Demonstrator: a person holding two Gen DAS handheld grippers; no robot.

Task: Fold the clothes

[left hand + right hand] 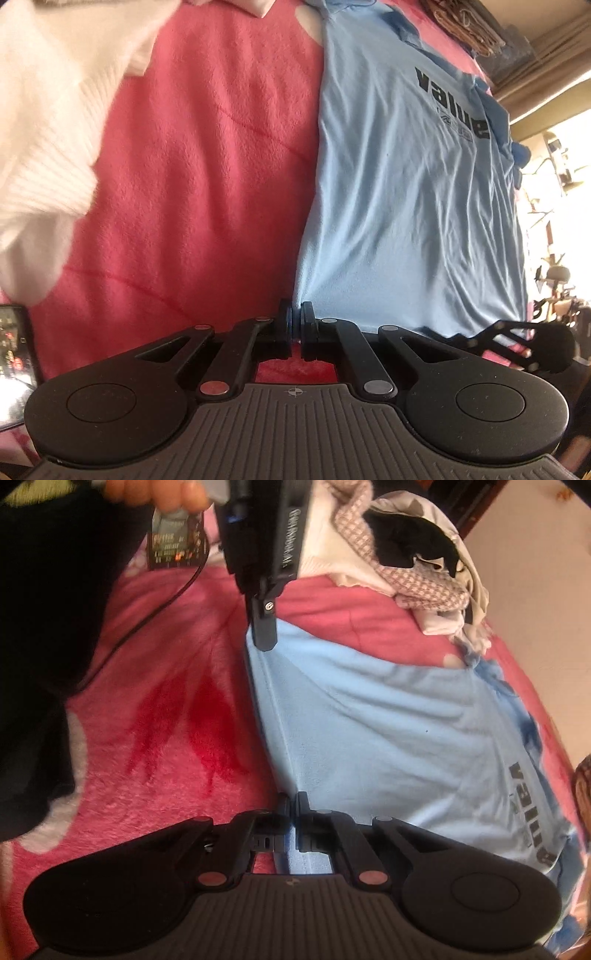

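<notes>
Nearest in the left wrist view, the left gripper (pixel 296 325) is seen drawn narrow, its pads pinched on a bottom corner of the light blue T-shirt (pixel 406 206). In the right wrist view the right gripper (pixel 291 812) is likewise closed down, with a fold of the shirt's near edge caught between its fingers. The shirt is thus held at two points along one edge, and the left gripper's finger (pixel 264 627) is seen beyond the right gripper, pressed at the far corner of that same edge.

Ahead and to the right of each gripper, the shirt lies spread on the pink fleece blanket (pixel 207 155), printed side up, with black lettering (pixel 454 103) toward its far end. Its cloth is rumpled in fine creases, so it is judged thin, light and limp: it will sag between the two grips and may drag on the fleece nap. A hold at hem corners or seams, where the cloth is doubled, is judged the surest. Whether one side is already turned under cannot be told.

Farther off, to the left of the left gripper, a white knitted garment (pixel 51 122) is seen. Beyond the shirt in the right wrist view, a heap of mixed clothes (pixel 417 557) is piled, and a hand (pixel 155 491) shows at the top edge.
</notes>
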